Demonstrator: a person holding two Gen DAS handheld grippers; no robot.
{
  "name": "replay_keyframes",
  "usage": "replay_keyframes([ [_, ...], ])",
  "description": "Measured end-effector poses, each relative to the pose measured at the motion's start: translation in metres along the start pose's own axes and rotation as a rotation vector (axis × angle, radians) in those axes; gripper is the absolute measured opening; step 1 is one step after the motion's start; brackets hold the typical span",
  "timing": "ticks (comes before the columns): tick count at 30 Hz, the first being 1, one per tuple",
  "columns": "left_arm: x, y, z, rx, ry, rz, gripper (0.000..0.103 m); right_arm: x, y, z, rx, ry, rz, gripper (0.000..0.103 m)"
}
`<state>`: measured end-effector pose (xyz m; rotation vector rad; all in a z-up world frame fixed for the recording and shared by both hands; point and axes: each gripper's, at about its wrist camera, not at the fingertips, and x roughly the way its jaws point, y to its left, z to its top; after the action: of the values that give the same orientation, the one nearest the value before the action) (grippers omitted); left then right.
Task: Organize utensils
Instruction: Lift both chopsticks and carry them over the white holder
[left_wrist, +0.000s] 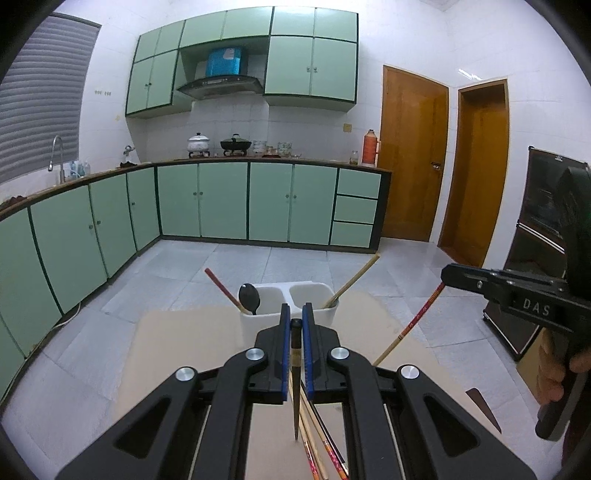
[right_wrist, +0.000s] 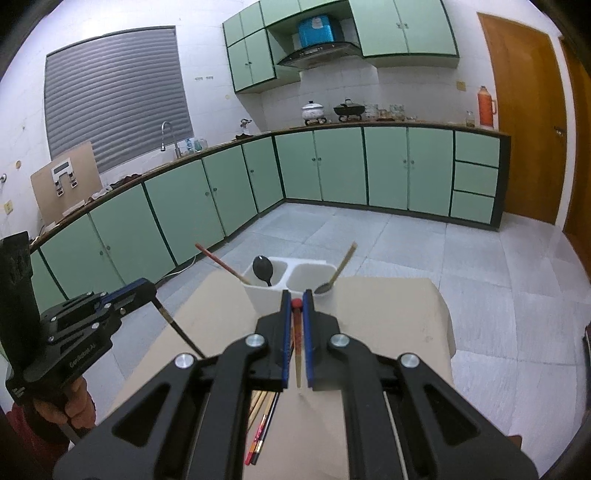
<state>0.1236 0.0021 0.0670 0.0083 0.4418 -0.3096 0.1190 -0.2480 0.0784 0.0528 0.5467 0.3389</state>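
A white two-compartment utensil holder (left_wrist: 288, 314) (right_wrist: 291, 286) stands at the far end of a tan table (left_wrist: 184, 350) (right_wrist: 388, 332). Its left compartment holds a black spoon (left_wrist: 249, 297) (right_wrist: 263, 269) and a red chopstick (left_wrist: 221, 288) (right_wrist: 218, 260). Its right compartment holds a bamboo chopstick (left_wrist: 354, 278) (right_wrist: 343, 262) and a metal spoon (right_wrist: 324, 288). My left gripper (left_wrist: 295, 314) is shut on a dark chopstick (left_wrist: 295, 369), above the table just short of the holder. My right gripper (right_wrist: 296, 299) is shut on a red-tipped chopstick (right_wrist: 296, 339) (left_wrist: 410, 325), also near the holder.
Several loose chopsticks (left_wrist: 321, 443) (right_wrist: 260, 428) lie on the table under the grippers. Green kitchen cabinets (left_wrist: 221, 199) (right_wrist: 332, 162) line the far walls. A dark cabinet (left_wrist: 535, 258) stands at the right, past wooden doors (left_wrist: 410, 155).
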Motion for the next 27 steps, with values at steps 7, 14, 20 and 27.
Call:
replay_keyframes([
  [7,-0.01,-0.001,0.018,0.024,-0.057,-0.005,0.006,-0.009,0.001,0.031,-0.009,-0.039,0.041,0.005],
  [14,-0.023,-0.006,0.064,0.046,-0.171,-0.005,0.006,-0.026,0.002,0.073,-0.033,-0.114,0.066,0.005],
  [20,-0.023,-0.014,0.11,0.074,-0.286,0.011,0.006,-0.024,-0.001,0.106,-0.053,-0.158,0.045,0.005],
  [27,0.006,-0.018,0.142,0.083,-0.367,0.04,0.006,0.005,-0.009,0.127,-0.072,-0.164,-0.011,0.005],
])
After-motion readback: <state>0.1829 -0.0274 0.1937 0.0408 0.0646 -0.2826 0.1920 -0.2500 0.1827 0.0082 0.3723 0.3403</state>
